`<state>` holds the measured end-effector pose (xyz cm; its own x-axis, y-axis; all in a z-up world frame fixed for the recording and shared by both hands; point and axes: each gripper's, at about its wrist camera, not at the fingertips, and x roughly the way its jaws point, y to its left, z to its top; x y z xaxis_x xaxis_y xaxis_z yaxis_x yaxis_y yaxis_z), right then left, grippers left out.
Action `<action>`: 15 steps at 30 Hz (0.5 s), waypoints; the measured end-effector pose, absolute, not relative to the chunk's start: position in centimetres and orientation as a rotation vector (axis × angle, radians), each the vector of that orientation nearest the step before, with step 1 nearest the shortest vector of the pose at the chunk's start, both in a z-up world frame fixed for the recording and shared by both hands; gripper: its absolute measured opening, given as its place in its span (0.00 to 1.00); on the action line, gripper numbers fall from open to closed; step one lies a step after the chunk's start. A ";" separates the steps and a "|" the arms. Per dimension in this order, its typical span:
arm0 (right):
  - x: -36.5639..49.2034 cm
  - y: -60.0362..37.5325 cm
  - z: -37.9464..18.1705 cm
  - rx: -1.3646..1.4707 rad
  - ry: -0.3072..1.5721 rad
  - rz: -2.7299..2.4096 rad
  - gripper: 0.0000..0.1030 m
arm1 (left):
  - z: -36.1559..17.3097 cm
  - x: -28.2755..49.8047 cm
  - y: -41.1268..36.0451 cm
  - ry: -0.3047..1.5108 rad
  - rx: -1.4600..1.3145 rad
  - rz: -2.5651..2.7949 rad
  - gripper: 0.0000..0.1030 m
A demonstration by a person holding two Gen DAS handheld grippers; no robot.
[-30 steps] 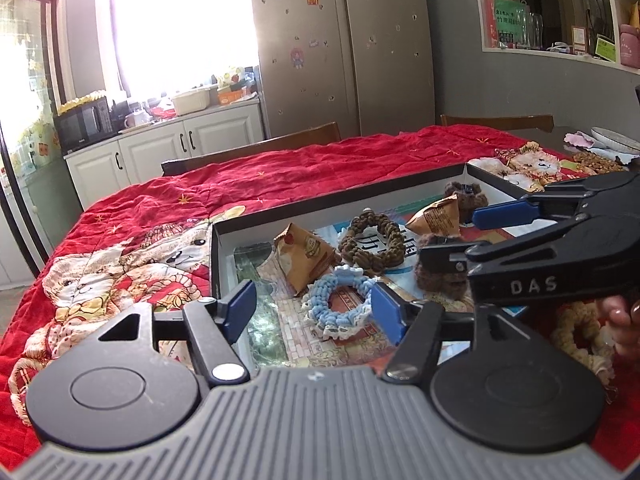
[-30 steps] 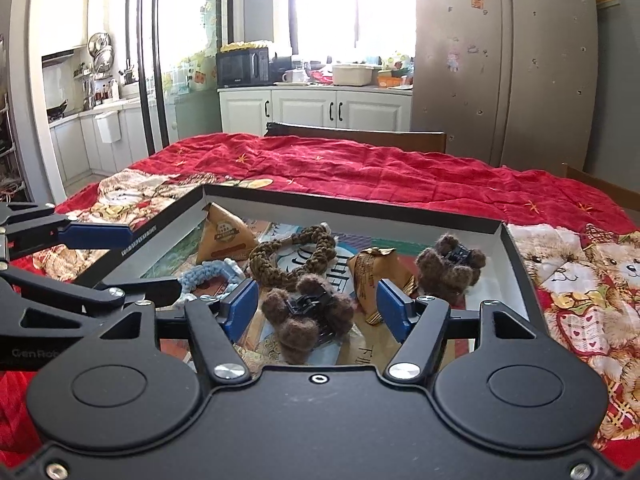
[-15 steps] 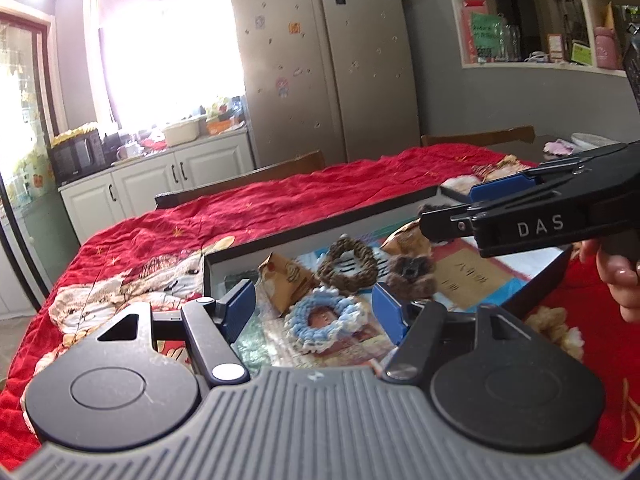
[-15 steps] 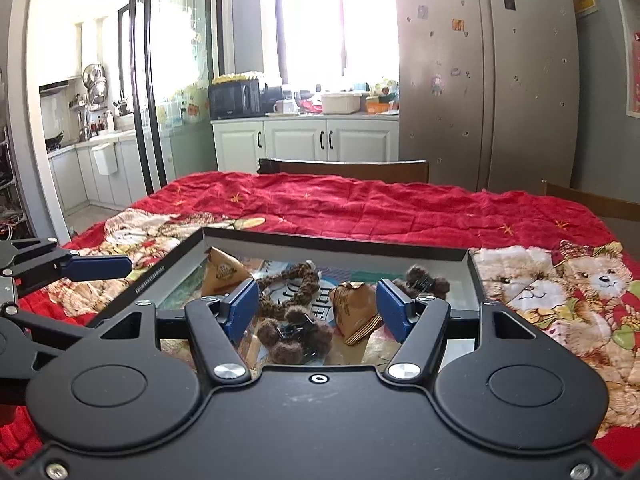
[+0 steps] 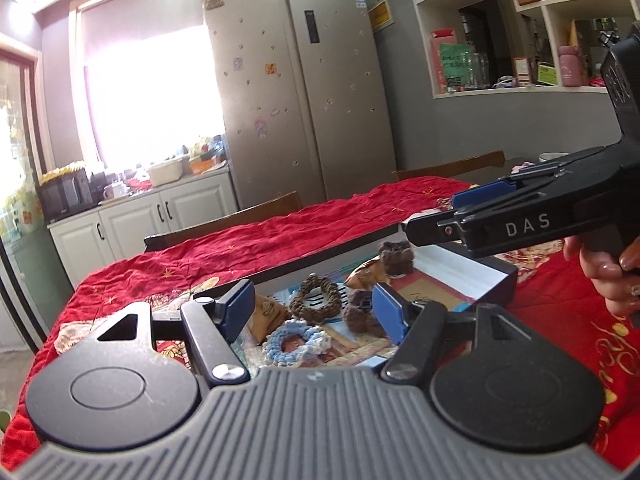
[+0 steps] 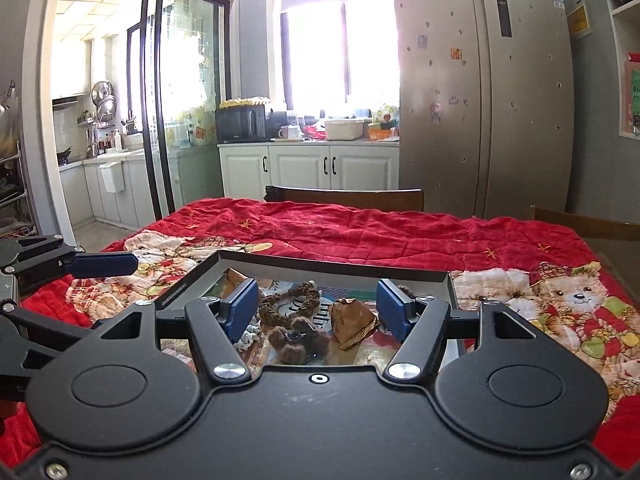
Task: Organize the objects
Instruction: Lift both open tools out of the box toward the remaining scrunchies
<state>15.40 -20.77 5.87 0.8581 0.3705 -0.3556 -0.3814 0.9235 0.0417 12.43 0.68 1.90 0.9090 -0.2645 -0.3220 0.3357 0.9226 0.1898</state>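
A shallow black-rimmed box lies on the red quilt. It holds a brown braided ring, a brown fuzzy hair clip, a brown paper packet and a blue-white crocheted ring. A second fuzzy clip sits at the far end. My left gripper is open and empty, raised above the box's near end. My right gripper is open and empty, also held above the box; it shows from the side in the left wrist view.
The red quilt with teddy-bear patches covers the table. Wooden chair backs stand at the far edge. A fridge and white kitchen cabinets are behind. Wall shelves are at the right.
Both grippers have lifted up and drawn back from the box, so its contents look smaller and lower in view. Both stay open and empty.
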 end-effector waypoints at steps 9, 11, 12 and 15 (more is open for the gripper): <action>11.8 -22.4 6.0 -0.049 0.353 0.397 0.62 | 1.8 10.2 0.1 0.281 0.280 -0.343 0.76; 11.0 -22.7 5.8 -0.052 0.352 0.401 0.62 | 1.5 9.8 0.0 0.286 0.288 -0.351 0.76; 10.7 -22.8 5.7 -0.053 0.353 0.402 0.62 | 1.3 9.6 -0.1 0.289 0.295 -0.353 0.76; 9.8 -23.0 5.3 -0.061 0.362 0.411 0.62 | 0.6 9.3 -0.2 0.305 0.312 -0.358 0.76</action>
<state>9.76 -23.04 5.27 0.8537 0.3797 -0.3564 -0.4013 0.9158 0.0145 9.27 -0.16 0.62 0.8924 -0.2928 -0.3432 0.3855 0.8902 0.2428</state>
